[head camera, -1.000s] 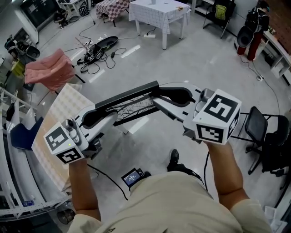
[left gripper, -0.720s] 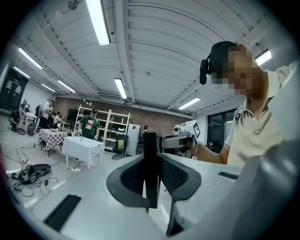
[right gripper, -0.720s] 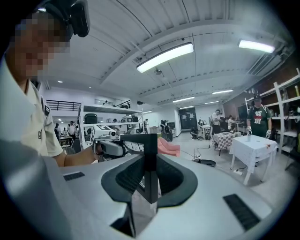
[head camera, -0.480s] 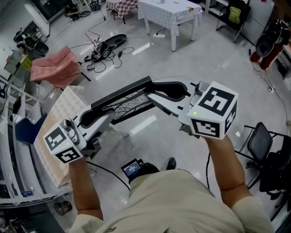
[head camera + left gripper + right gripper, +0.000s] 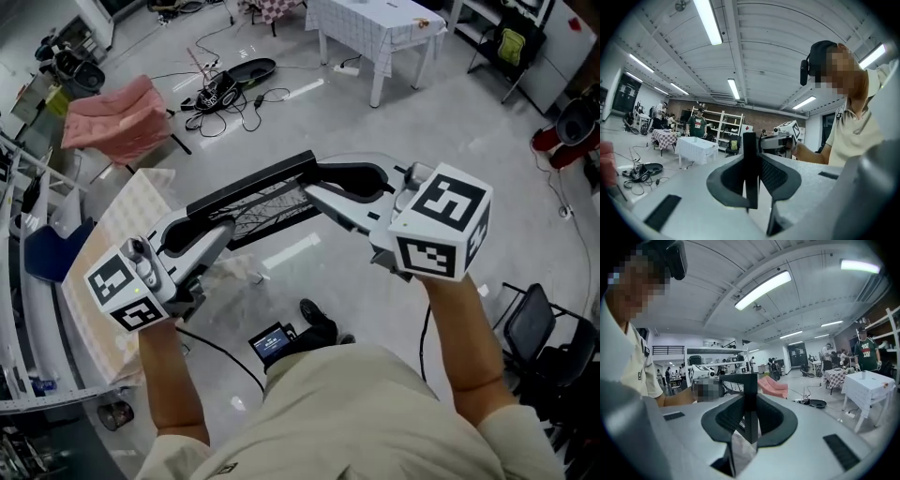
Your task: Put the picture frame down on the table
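The person holds a thin black picture frame (image 5: 258,199) with a drawing of bare branches in it. It is up in the air, with one gripper at each end.

The left gripper (image 5: 202,232) has its jaws clamped on the left end of the picture frame. In the left gripper view the frame's black edge (image 5: 750,159) stands straight up between the two dark pads. The right gripper (image 5: 323,186) has its jaws clamped on the right end. The right gripper view shows the frame's black corner (image 5: 750,385) pinched the same way.

The picture frame hangs over the grey floor (image 5: 403,131), and its right end is farther away than its left end. It is not on the worktop with the pale checked cloth (image 5: 117,244), which is on the left. The frame's left end is near that worktop's right edge.

Far off on the floor are a white table (image 5: 361,23), a pink covered thing (image 5: 108,117) and a heap of black cables (image 5: 220,94).
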Demonstrator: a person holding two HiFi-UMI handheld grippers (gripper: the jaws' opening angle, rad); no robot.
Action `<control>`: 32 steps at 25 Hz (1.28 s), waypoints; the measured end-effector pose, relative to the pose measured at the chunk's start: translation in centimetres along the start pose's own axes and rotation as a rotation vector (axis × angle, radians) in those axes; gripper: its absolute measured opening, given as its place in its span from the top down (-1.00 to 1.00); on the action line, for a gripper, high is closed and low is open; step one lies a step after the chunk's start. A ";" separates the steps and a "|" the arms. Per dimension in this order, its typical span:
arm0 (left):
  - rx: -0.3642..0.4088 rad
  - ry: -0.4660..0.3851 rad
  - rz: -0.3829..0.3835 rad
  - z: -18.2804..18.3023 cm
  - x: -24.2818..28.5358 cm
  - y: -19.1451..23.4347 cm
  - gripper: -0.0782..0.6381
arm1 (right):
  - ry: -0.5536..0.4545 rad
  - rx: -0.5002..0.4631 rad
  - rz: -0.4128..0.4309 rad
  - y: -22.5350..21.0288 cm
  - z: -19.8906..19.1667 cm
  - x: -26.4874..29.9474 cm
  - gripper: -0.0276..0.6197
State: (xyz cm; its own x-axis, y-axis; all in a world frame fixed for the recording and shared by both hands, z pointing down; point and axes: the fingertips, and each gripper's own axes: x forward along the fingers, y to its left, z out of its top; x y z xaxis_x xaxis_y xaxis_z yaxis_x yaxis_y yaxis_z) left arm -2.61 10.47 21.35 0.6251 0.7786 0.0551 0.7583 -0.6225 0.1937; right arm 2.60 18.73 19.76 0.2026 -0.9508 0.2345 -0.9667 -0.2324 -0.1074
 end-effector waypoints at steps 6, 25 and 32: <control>-0.023 -0.049 0.036 0.3 -1.6 7.6 0.58 | 0.030 -0.028 0.035 -3.7 1.4 7.3 0.69; -0.112 -0.080 0.408 1.9 -9.5 24.0 0.59 | 0.111 -0.030 0.412 -9.6 5.1 28.2 0.69; -0.128 -0.113 0.604 -0.6 -9.7 26.1 0.59 | 0.136 -0.079 0.608 -10.9 3.3 32.1 0.69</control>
State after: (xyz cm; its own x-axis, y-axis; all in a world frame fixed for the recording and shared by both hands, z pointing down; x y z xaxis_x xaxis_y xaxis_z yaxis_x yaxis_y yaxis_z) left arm 10.98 -13.31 26.45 0.9573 0.2751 0.0891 0.2415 -0.9300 0.2770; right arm 20.18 -9.93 25.24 -0.4040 -0.8723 0.2755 -0.9124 0.3626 -0.1899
